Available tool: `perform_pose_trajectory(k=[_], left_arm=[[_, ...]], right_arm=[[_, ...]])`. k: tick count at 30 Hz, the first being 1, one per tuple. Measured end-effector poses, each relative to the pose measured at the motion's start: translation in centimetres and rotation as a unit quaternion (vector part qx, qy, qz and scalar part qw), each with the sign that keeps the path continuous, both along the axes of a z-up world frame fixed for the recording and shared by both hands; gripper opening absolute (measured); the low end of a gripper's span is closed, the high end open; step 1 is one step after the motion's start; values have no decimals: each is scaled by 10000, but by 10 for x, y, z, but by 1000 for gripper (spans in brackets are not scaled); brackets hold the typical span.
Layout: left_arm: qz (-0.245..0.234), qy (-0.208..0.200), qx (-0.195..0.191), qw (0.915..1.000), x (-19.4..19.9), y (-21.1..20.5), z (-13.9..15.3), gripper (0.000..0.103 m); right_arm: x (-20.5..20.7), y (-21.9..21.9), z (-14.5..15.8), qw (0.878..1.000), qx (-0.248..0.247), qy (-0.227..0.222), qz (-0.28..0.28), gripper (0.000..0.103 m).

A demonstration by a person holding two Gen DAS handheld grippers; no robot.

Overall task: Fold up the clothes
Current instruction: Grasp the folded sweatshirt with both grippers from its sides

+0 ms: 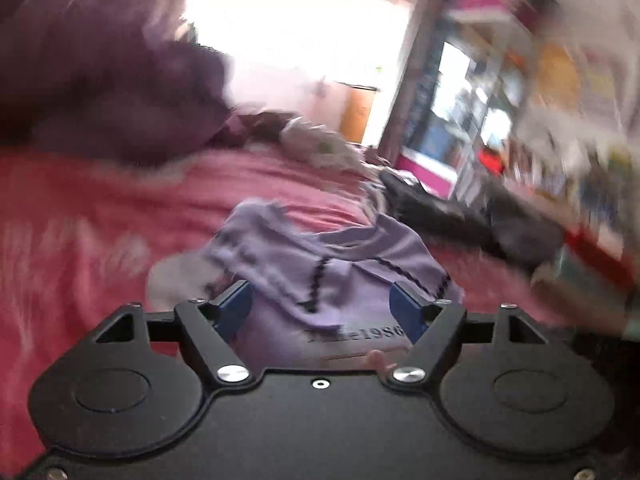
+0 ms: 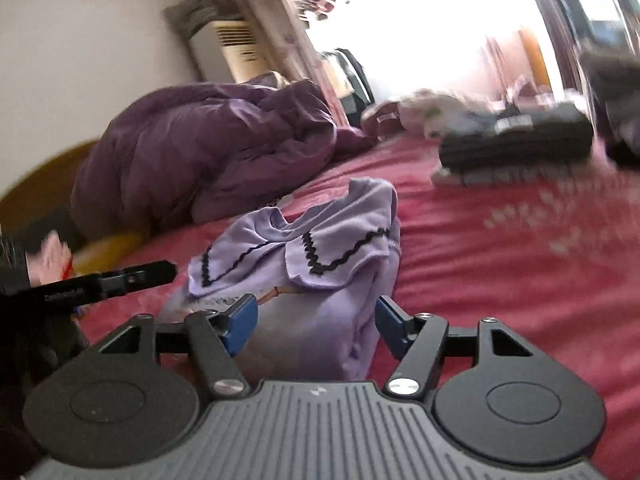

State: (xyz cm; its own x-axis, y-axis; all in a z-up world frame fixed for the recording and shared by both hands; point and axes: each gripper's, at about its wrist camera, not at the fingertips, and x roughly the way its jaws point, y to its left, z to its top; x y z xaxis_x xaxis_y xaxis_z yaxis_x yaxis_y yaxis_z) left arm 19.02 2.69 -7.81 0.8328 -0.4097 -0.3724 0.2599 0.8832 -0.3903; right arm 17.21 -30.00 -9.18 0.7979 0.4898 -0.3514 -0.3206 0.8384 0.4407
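A purple quilt (image 2: 208,148) is seen heaped at the left on a bed covered by a red sheet (image 2: 500,272), with part of the left gripper (image 2: 120,278) reaching in from the left edge of the right wrist view. In the middle, a lilac garment (image 2: 320,256) with black zigzag trim is shown lying crumpled on the sheet, directly in front of both grippers. In the left wrist view, the left gripper (image 1: 324,308) is seen with its blue pads spread wide, the lilac garment (image 1: 328,280) lying between them but not pinched. The right gripper (image 2: 316,316) is likewise shown spread, its pads standing clear on either side of a fold of the cloth. Further right, a stack of dark folded clothes (image 2: 516,144) is pictured resting on the sheet, well apart from the garment. The background is blurred.
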Motion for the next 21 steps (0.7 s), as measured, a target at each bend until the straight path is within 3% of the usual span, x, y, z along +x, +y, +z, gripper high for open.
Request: perform_pose_trajectory(k=[2,5,13,19,21], left_arm=[[181,356,-380,9985,6,13,-10,78],[211,765,-839,9933,16,22,-27,79],[-54,1235,-1371,9828,44,11,-51,79],[-165,1294,-1473,9804,56,5,-58,79],[-249,1253,-1514,9802,56,2,-58,72]], right_arm=[[8,-2,-5,9992,343,196,-19,77],[20,-4,-15,9959,791,432,-120,78],[64,-12,-54,9808,1602,1089,-243,78],[82,0,-56,9817,1552,1097,-61,80],[86,7,-54,9842,1389,1093,76,77]])
